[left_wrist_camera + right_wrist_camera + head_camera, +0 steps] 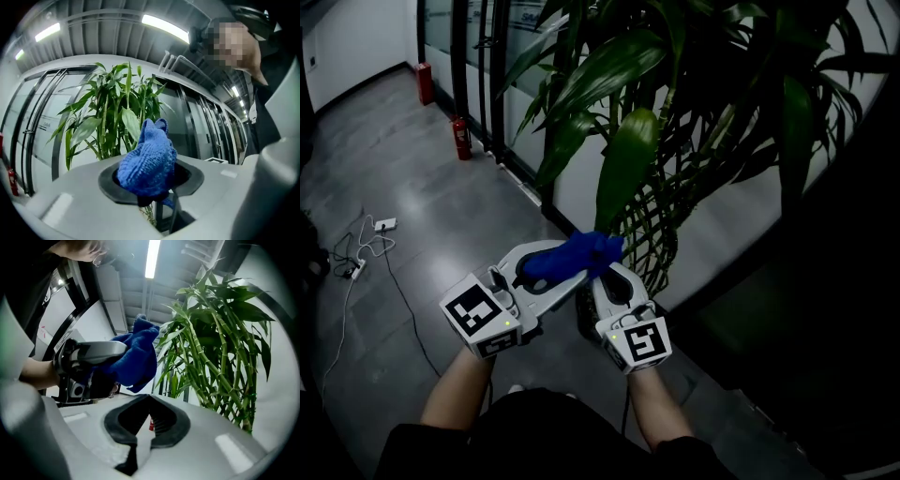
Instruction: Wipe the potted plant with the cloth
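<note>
A blue knitted cloth (572, 258) is bunched between the jaws of my left gripper (567, 269), which is shut on it. The cloth's top touches the tip of a long drooping leaf (624, 167) of the tall potted plant (675, 112). In the left gripper view the cloth (147, 161) bulges up out of the jaws, with the plant (108, 122) behind it. My right gripper (614, 278) hangs just right of the left one, jaws closed with nothing between them. Its own view shows the cloth (133, 357), the left gripper (89, 362) and the plant's bamboo-like stems (220, 343).
Two red fire extinguishers (462, 138) (424, 82) stand along the glass wall at the left. A white power strip with cables (384, 225) lies on the grey floor. The woven stems (652, 234) stand right behind the grippers. A dark ledge (787, 319) runs along the right.
</note>
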A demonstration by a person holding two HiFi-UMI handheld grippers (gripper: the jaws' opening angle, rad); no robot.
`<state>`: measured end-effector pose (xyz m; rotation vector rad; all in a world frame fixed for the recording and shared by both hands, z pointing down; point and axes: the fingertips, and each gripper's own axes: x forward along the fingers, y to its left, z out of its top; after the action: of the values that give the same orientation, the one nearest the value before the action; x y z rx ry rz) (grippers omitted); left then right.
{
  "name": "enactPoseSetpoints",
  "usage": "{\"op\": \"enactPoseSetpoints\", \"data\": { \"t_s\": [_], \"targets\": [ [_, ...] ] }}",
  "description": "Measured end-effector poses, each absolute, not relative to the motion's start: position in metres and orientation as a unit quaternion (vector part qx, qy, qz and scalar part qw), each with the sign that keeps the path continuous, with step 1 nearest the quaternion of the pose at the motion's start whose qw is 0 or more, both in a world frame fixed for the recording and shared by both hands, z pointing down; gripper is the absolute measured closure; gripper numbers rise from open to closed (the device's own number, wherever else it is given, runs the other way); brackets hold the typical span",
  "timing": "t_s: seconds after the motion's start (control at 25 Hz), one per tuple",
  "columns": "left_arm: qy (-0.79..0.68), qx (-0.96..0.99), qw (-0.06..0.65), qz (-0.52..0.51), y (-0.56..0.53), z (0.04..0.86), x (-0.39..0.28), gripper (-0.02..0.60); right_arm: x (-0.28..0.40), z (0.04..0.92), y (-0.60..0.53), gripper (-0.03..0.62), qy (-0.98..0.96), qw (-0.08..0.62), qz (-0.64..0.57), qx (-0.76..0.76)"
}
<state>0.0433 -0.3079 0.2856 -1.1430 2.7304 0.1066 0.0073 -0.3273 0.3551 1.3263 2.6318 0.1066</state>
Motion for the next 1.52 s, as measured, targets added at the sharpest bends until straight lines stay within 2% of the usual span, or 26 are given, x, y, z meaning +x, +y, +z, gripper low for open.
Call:
{"op": "enactPoseSetpoints", "data": {
  "t_s": [0.4,0.64,0.96,1.52],
  "targets": [
    [0.916,-0.343,0.119,0.169,-0.263,0.305,0.069,0.426,-0.002,0.369,-0.366,0.591,0.891,0.08,-0.005,0.446],
    [0.919,-0.322,0.135,0.185,-0.24,0.318,0.08,0.426,0.006,0.377,-0.345,0.591,0.878,0.077,0.017,0.472],
    [0.915,-0.34,0.135,0.171,-0.163,0.323,0.061,0.426,-0.008,0.376,-0.305,0.591,0.912,0.071,0.024,0.403],
    [0.851,-0.482,0.114,0.173,-0.079,0.301,-0.014,0.426,-0.034,0.345,-0.216,0.591,0.961,0.1,0.033,0.255]
  ]
}}
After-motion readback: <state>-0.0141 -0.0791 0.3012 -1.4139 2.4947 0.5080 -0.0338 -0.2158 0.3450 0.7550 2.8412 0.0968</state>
